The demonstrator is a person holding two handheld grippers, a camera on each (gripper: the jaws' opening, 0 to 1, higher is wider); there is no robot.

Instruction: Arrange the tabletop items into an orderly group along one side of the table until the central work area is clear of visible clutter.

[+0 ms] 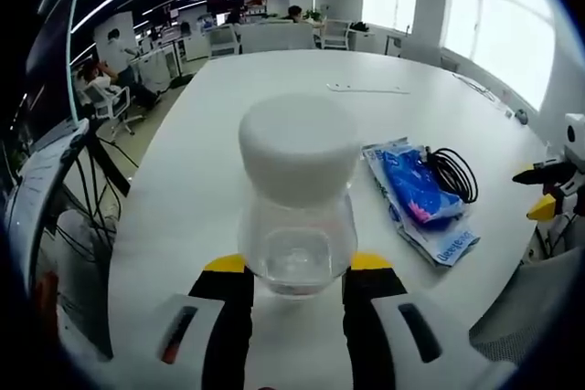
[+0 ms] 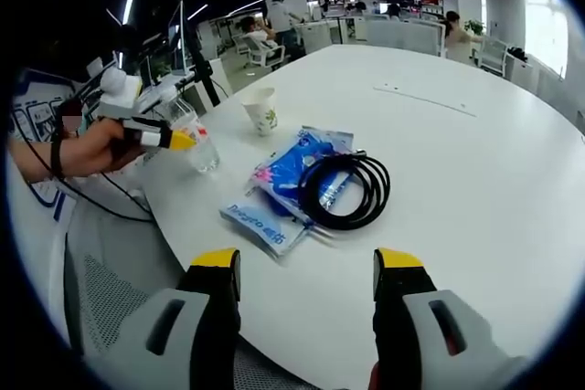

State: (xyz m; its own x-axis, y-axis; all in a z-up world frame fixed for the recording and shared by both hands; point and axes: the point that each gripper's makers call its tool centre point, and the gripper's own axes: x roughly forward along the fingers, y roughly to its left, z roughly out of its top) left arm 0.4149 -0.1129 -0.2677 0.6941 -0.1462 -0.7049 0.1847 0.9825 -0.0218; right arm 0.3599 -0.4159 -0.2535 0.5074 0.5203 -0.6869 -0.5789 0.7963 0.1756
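Left gripper [image 1: 297,267] clamps a clear plastic bottle [image 1: 298,198], round white cap, near table [image 1: 228,116] edge at 6. Blue crinkly packet [image 2: 292,180] w/ coiled black cable [image 2: 345,189] on top, paper cup [image 2: 263,110] at 11. Right gripper [image 2: 306,267] open, nothing betw jaws; bare white tabletop at 2.
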